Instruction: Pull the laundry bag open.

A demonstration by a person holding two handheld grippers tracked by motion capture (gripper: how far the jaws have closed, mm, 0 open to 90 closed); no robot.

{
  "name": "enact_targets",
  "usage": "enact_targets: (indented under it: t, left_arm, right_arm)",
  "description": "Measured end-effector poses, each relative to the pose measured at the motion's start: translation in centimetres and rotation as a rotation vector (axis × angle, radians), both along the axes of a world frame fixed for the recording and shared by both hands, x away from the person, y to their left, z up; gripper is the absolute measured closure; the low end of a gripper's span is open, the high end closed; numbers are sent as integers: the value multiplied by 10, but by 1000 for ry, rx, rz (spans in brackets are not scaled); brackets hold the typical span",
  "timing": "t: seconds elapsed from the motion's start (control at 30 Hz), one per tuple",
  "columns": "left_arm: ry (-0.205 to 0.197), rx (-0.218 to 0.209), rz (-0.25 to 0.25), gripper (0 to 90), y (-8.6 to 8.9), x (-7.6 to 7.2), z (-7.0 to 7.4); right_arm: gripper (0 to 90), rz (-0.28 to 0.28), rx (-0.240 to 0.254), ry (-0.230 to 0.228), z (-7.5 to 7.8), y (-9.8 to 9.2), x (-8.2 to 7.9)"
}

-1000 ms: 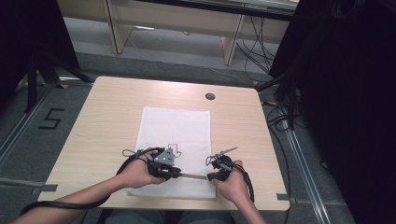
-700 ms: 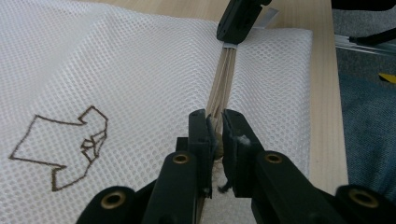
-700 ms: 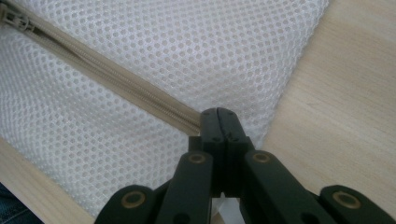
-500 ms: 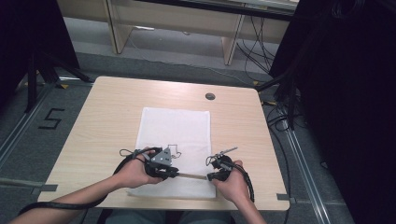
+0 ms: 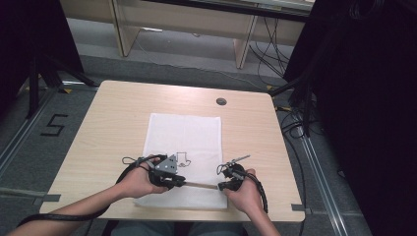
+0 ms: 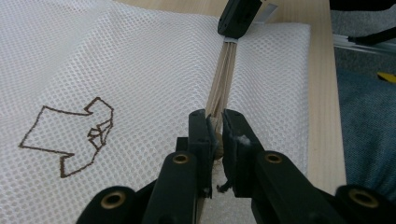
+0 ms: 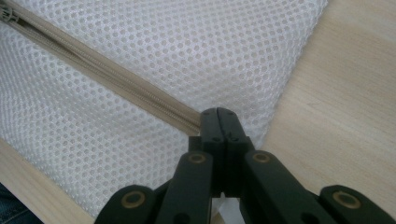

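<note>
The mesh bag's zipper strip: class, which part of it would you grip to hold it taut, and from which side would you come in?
Grip the beige zipper strip at its two ends, coming in along its length from each short side of the white mesh bag. It is a thin, flat, straight band, so narrow tongs can pinch it edge-on, as the left tongs and right tongs do.
</note>
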State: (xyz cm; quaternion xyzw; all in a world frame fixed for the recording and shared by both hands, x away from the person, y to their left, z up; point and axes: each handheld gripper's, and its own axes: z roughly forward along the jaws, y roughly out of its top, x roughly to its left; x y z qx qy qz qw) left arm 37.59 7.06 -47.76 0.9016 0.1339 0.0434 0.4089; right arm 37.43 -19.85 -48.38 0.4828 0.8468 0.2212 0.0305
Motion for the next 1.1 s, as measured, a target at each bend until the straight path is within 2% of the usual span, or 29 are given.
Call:
enact_targets:
  t: [0.13,0.17,0.27,0.5,0.57,0.63,0.67,0.7,0.73,0.77,0.8,0.9,0.97,1.0,1.03,1.1]
  left_arm:
    - [-2,3,1,821,1,0,0]
    - [7,-3,3,821,1,0,0]
    - [-1,10,-2,821,4,0,0]
    - [4,0,9,821,10,0,0]
    - [4,6,5,821,11,1,0]
    - [5,-2,12,821,11,0,-1]
    - [6,-1,11,821,11,0,-1]
    - [5,-2,10,821,11,0,-1]
    - [14,-9,4,821,11,0,-1]
    - [11,-4,5,821,11,0,0]
    - [0,5,9,821,11,-1,0]
    - [1,9,7,821,13,0,1]
    - [8,4,12,821,14,-1,1]
    - [-7,13,9,821,15,-1,1]
    - [8,1,12,821,16,-1,2]
    - [1,8,7,821,18,0,2]
  right_arm:
    - [900,1,0,-1,0,0,0]
    - [900,2,0,-1,0,0,0]
    - [900,2,0,-2,0,0,0]
    - [900,1,-3,-3,0,0,0]
    - [900,-19,-3,23,1,1,-2]
    - [900,-18,-3,21,1,1,-2]
    - [900,-4,-2,1,0,1,-1]
    - [900,-20,-1,23,1,2,-2]
    - [900,-10,-3,8,1,1,-1]
    - [900,-20,-1,22,1,1,-2]
    - [900,-19,-3,18,1,1,-2]
    - [900,-19,-2,19,1,1,-2]
    - [900,1,-1,-3,0,0,0]
    - [900,0,-2,-3,0,0,0]
    - [900,1,-2,-3,0,0,0]
    - [900,0,-2,-2,0,0,0]
